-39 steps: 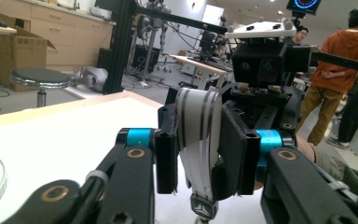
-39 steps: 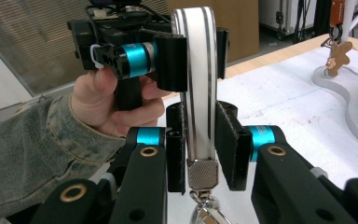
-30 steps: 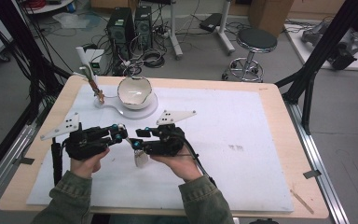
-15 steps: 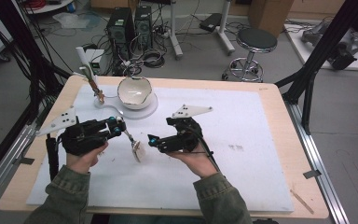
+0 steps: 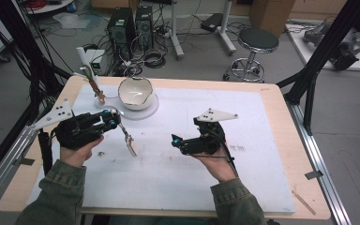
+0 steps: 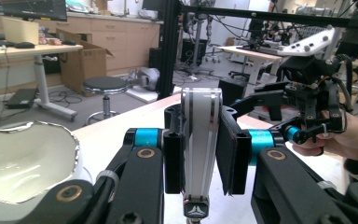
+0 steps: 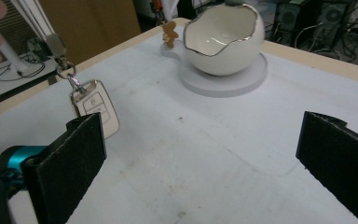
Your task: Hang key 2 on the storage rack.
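A: How far along is this?

B: The handover is looking done. The left tool (image 5: 110,121) is pinching a silver strip (image 6: 200,140) between its pads, and the car key (image 5: 131,146) is dangling from it on a ring, just off the worktop (image 5: 178,173), in front of the white bowl (image 5: 134,93).

A: And the other one?

B: The right tool (image 5: 176,140) is standing spread with nothing between its pads, its jaws having just been opening, well apart from the key. Carrying the key onward, probably to the bowl, is remaining.
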`<control>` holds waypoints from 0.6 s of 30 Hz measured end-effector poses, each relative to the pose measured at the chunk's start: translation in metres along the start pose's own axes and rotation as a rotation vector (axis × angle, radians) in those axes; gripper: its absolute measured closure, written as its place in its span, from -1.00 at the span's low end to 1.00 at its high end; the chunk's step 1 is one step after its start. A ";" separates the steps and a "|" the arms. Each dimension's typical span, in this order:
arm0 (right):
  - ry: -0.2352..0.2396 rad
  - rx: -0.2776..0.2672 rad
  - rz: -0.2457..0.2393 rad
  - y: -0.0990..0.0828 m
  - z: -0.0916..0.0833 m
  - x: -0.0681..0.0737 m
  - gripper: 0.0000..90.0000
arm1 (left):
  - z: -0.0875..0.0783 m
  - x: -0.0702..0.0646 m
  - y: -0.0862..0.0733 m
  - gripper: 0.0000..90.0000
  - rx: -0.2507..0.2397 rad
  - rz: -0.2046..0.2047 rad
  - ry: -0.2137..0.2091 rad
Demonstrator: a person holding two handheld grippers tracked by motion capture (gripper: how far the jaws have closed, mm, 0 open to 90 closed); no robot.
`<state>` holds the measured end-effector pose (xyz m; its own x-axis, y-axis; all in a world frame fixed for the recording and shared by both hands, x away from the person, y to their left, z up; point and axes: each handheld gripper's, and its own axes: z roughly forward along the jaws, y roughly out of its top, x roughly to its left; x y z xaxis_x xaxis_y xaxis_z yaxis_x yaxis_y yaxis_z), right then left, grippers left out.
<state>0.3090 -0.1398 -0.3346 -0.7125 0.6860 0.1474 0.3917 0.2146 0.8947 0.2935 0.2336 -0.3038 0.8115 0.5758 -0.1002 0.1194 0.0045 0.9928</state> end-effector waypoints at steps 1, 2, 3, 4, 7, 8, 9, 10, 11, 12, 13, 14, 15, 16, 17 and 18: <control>-0.009 -0.006 0.001 -0.003 -0.003 -0.003 -0.99 | 0.000 0.001 0.001 0.65 0.001 -0.001 0.005; -0.017 -0.009 0.007 -0.005 -0.005 -0.006 -0.99 | 0.000 0.003 0.001 0.65 0.002 -0.002 0.012; -0.024 -0.011 0.005 -0.007 -0.007 -0.008 -0.99 | 0.000 0.005 0.001 0.65 0.007 -0.002 0.019; -0.029 -0.007 0.005 -0.009 -0.009 -0.010 -0.99 | 0.000 0.006 0.001 0.65 0.010 -0.008 0.026; -0.037 -0.020 0.011 -0.014 -0.015 -0.017 -0.99 | 0.000 0.011 -0.001 0.65 0.041 -0.002 0.044; -0.037 -0.028 0.013 -0.016 -0.017 -0.020 -0.99 | 0.000 0.012 -0.001 0.64 0.047 -0.001 0.049; -0.046 -0.031 0.017 -0.019 -0.019 -0.022 -0.99 | 0.000 0.013 -0.002 0.65 0.050 0.001 0.056; -0.054 -0.030 0.017 -0.021 -0.022 -0.024 -0.99 | -0.001 0.015 -0.002 0.65 0.051 0.000 0.061; -0.062 -0.033 0.016 -0.024 -0.024 -0.027 -0.99 | -0.002 0.016 -0.002 0.65 0.050 -0.002 0.066; -0.069 -0.036 0.023 -0.026 -0.026 -0.029 -0.99 | -0.002 0.018 -0.002 0.65 0.048 -0.004 0.071; -0.076 -0.039 0.021 -0.028 -0.028 -0.031 -0.99 | -0.003 0.020 -0.002 0.65 0.049 -0.009 0.074; -0.085 -0.043 0.025 -0.030 -0.030 -0.033 -0.99 | -0.003 0.022 -0.001 0.65 0.054 -0.018 0.072; -0.092 -0.046 0.025 -0.032 -0.032 -0.035 -0.99 | -0.004 0.024 -0.001 0.65 0.059 -0.024 0.071; -0.099 -0.051 0.027 -0.034 -0.035 -0.036 -0.99 | -0.005 0.025 0.000 0.65 0.067 -0.022 0.071; -0.111 -0.059 0.025 -0.036 -0.037 -0.038 -0.99 | -0.006 0.026 0.000 0.65 0.073 -0.018 0.077; -0.124 -0.065 0.028 -0.039 -0.040 -0.039 -0.99 | -0.007 0.027 0.000 0.65 0.076 -0.015 0.082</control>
<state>0.2988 -0.2026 -0.3582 -0.6227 0.7727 0.1231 0.3690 0.1513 0.9170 0.3119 0.2550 -0.3057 0.7599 0.6413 -0.1064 0.1770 -0.0466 0.9831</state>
